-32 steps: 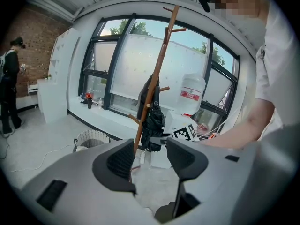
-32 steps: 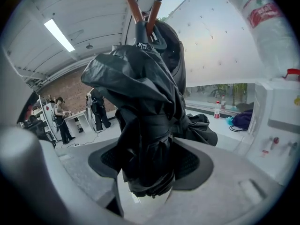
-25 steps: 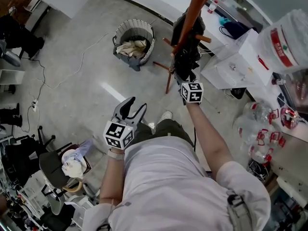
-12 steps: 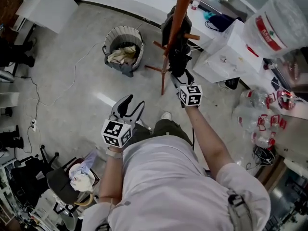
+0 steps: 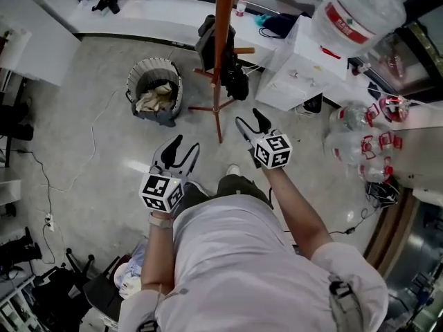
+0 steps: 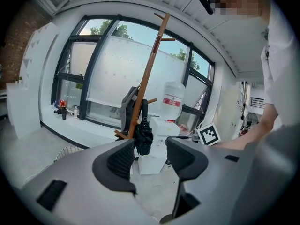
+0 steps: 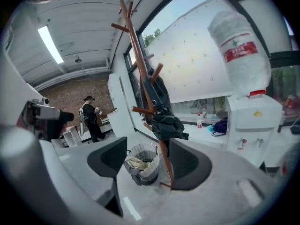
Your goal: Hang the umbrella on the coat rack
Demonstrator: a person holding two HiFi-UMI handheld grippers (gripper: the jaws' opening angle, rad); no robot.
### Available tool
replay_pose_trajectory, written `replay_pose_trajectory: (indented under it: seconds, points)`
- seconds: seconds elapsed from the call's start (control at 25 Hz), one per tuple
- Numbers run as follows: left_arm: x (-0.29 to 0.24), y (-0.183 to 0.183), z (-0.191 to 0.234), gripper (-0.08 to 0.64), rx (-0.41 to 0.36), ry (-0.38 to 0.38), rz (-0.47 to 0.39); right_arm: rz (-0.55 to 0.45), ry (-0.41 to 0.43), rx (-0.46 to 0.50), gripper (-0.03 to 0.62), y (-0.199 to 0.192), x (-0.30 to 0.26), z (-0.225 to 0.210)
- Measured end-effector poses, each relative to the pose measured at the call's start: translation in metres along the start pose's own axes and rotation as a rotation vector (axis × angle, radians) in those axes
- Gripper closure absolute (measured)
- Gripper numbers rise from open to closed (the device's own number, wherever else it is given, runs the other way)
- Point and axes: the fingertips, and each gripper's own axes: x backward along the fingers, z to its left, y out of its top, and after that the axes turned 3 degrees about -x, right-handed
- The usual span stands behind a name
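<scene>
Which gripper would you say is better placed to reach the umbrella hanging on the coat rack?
Right, probably: the right gripper sits nearer the umbrella on the coat rack than the left gripper, and its closing jaws hold nothing.

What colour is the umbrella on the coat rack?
Black. The umbrella shows best in the left gripper view.

Both arms reach forward; left tongs [image 5: 185, 143] gape empty, right tongs [image 5: 248, 117] are closing, empty.
</scene>
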Motion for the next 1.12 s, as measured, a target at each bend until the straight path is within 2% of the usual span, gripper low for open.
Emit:
replay_pose_trajectory:
  seconds: [0.28, 0.56, 0.84, 1.12]
  points:
    - [0.002, 0.022, -0.002, 0.345, -0.050, -0.084, -0.031, -0.092, 0.033, 0.025, 0.347, 0.038, 0.046, 0.045]
    - [0.006, 0.044, -0.015, 0.345, -0.099, -0.163, -0.071, -0.138, 0.041, 0.099, 0.377, 0.065, 0.083, 0.086]
    - [0.015, 0.056, -0.024, 0.345, -0.132, -0.204, -0.100, -0.184, 0.044, 0.136, 0.377, 0.074, 0.115, 0.112]
    - [0.021, 0.063, -0.037, 0.345, -0.157, -0.230, -0.132, -0.207, 0.021, 0.163, 0.377, 0.071, 0.135, 0.118]
